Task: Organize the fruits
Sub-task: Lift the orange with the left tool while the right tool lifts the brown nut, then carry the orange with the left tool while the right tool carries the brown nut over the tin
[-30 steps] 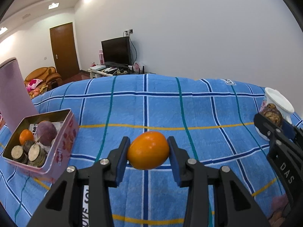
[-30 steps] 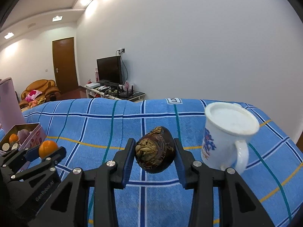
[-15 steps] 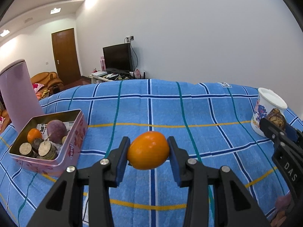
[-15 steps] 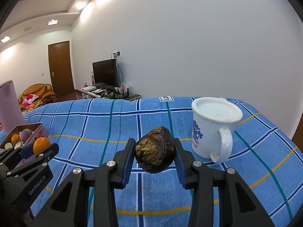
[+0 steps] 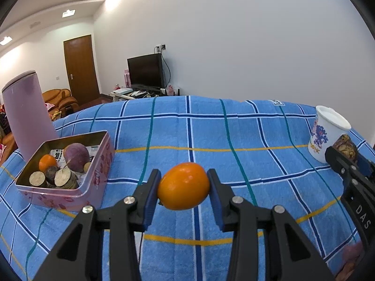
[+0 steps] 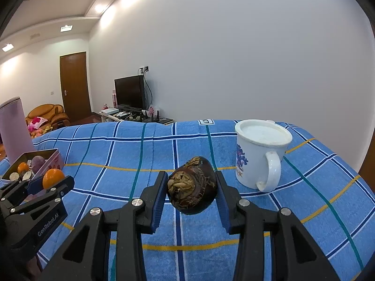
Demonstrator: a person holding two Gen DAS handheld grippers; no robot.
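My left gripper (image 5: pixel 184 187) is shut on an orange fruit (image 5: pixel 183 185), held above the blue checked cloth. To its left stands a pink tin box (image 5: pixel 96 182) with a small orange, a purple round root and several cut brown pieces inside. My right gripper (image 6: pixel 191 187) is shut on a dark brown, rough-skinned fruit (image 6: pixel 192 185), left of a white mug (image 6: pixel 260 154). The left wrist view shows the right gripper (image 5: pixel 349 161) at the right edge with the brown fruit (image 5: pixel 345 146). In the right wrist view the left gripper (image 6: pixel 50 180) holds the orange fruit (image 6: pixel 53 178) at far left.
A tall mauve cylinder (image 5: pixel 28 114) stands behind the tin box. The cloth (image 5: pixel 211 135) covers a table that drops off at its far edge and on the right. A TV, a door and sofas lie beyond.
Both grippers have drawn back from the table's far side with their fruits still gripped. The tin box and the mug sit a little farther off in the views.
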